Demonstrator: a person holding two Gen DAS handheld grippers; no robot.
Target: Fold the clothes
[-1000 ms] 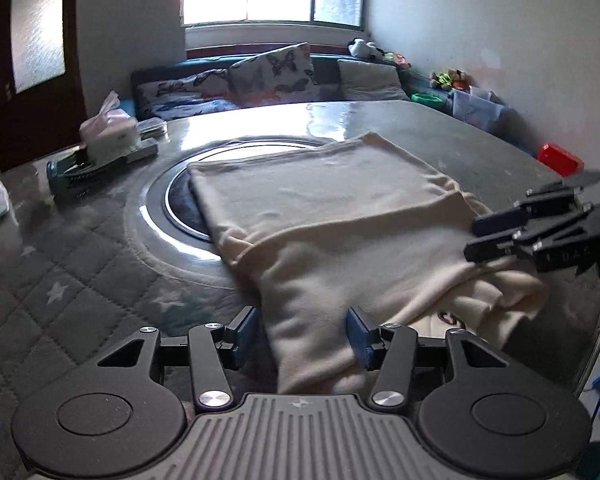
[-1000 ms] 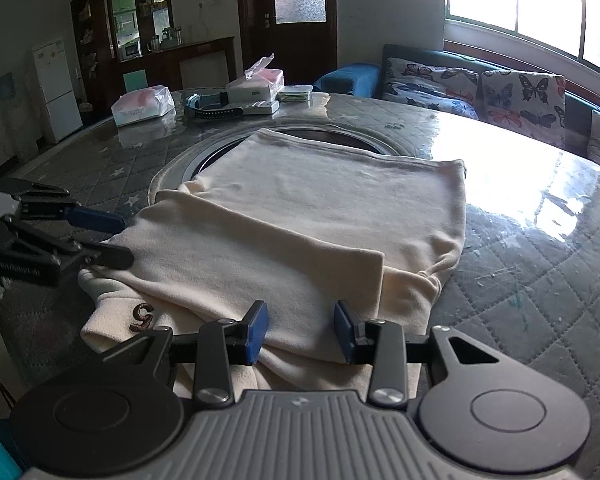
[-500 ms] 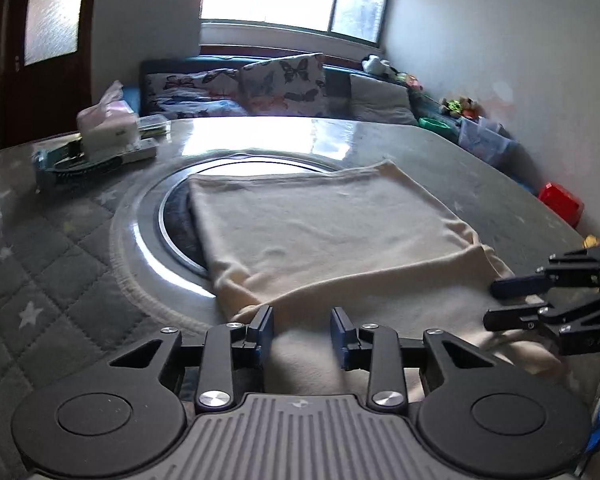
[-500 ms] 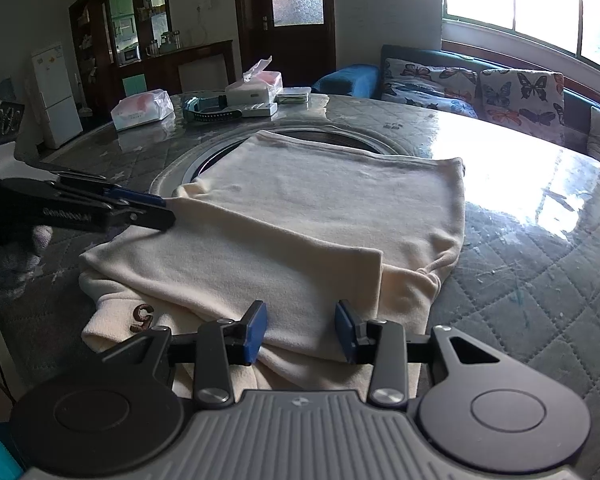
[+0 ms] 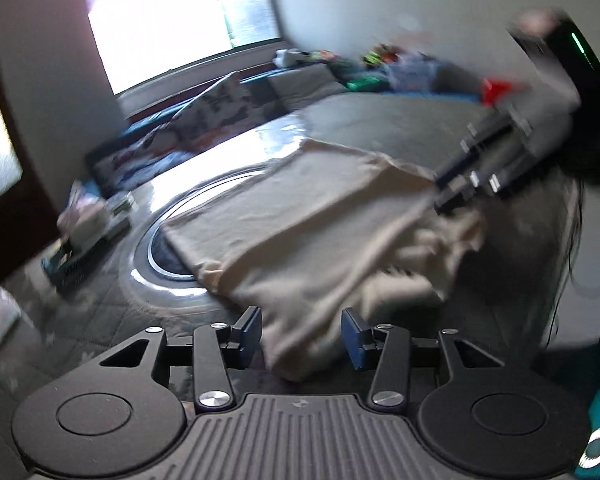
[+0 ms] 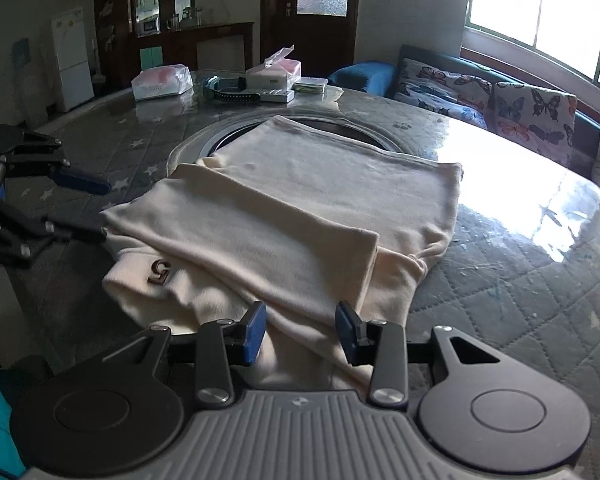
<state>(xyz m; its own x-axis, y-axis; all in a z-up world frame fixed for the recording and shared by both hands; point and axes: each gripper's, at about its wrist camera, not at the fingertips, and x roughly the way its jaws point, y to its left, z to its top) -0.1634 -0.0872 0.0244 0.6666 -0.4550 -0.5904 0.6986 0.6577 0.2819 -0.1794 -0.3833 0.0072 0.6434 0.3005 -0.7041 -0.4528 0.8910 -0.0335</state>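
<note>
A cream garment (image 6: 300, 216) lies partly folded on the round table, one sleeve laid across its body; a small brown mark (image 6: 159, 271) shows near its left edge. It also shows in the blurred left wrist view (image 5: 312, 236). My left gripper (image 5: 300, 334) is open with the cloth's near edge between its blue pads. From the right wrist view it (image 6: 96, 212) sits at the garment's left corner. My right gripper (image 6: 301, 334) is open over the near edge of the cloth. In the left wrist view it (image 5: 448, 196) hovers at the garment's right side.
The round table (image 6: 500, 312) has a quilted grey cover and a glass turntable ring (image 6: 204, 142). Tissue box (image 6: 274, 72), plastic bag (image 6: 162, 82) and a dark brush (image 6: 230, 92) sit at the far side. A sofa with butterfly cushions (image 6: 528, 104) stands by the window.
My left gripper has swung and tilted, blurring its view, and its jaws have opened wider around the garment's left edge. My right gripper has barely moved.
</note>
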